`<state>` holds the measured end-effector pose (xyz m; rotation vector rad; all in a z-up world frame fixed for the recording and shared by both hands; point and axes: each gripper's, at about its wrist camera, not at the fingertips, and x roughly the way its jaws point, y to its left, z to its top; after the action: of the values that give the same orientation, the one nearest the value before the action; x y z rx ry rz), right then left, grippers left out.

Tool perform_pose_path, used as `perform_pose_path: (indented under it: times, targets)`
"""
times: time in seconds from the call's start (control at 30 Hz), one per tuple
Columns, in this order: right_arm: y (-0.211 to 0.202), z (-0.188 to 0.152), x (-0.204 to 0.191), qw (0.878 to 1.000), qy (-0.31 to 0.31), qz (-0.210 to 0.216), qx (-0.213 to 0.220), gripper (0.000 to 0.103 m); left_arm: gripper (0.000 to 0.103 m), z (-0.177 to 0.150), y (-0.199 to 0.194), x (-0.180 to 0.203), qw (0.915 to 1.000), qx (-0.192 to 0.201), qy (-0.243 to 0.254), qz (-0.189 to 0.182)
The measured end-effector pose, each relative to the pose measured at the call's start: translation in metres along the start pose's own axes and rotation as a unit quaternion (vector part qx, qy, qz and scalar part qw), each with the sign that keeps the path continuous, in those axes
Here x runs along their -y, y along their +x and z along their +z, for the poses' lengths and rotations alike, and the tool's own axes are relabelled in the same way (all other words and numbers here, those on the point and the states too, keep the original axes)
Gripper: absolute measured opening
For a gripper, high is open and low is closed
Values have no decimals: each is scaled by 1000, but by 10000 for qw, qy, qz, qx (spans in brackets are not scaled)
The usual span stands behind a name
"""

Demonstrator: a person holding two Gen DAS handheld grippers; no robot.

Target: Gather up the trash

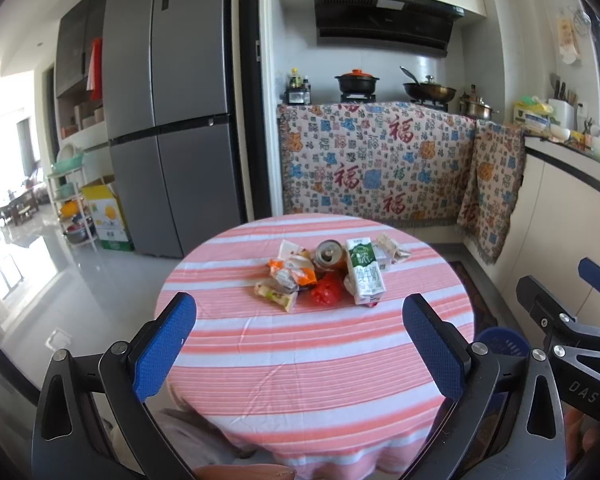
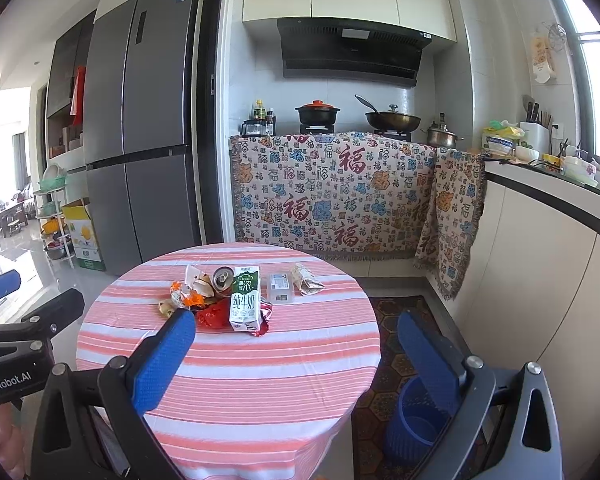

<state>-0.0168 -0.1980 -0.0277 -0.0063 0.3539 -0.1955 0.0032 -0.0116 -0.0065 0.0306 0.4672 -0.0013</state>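
Both spread wide, empty: left hand-held gripper [image 1: 298,344], right hand-held gripper [image 2: 296,356]. Best to pinch the milk carton [image 2: 244,302] squarely, then lower into the blue bin [image 2: 414,428] beside the worktop [image 2: 228,380].

Pink-and-white stripes, blue fingers

The tabletop [image 2: 228,380] wears pink and white stripes; the milk carton [image 2: 244,298] is green and white, the crumpled wrapper [image 2: 212,316] red, the bin [image 2: 414,424] blue — like the fingers [image 2: 164,360] — the fridge [image 2: 140,120] grey.
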Motion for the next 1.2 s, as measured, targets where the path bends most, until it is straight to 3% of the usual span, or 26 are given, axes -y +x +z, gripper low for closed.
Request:
perform_pose_path:
  times: [1.2]
  targets:
    - [-1,1,0,10000,-17,-10,4,103,103,-1,0,5,10000,-24,23,-49]
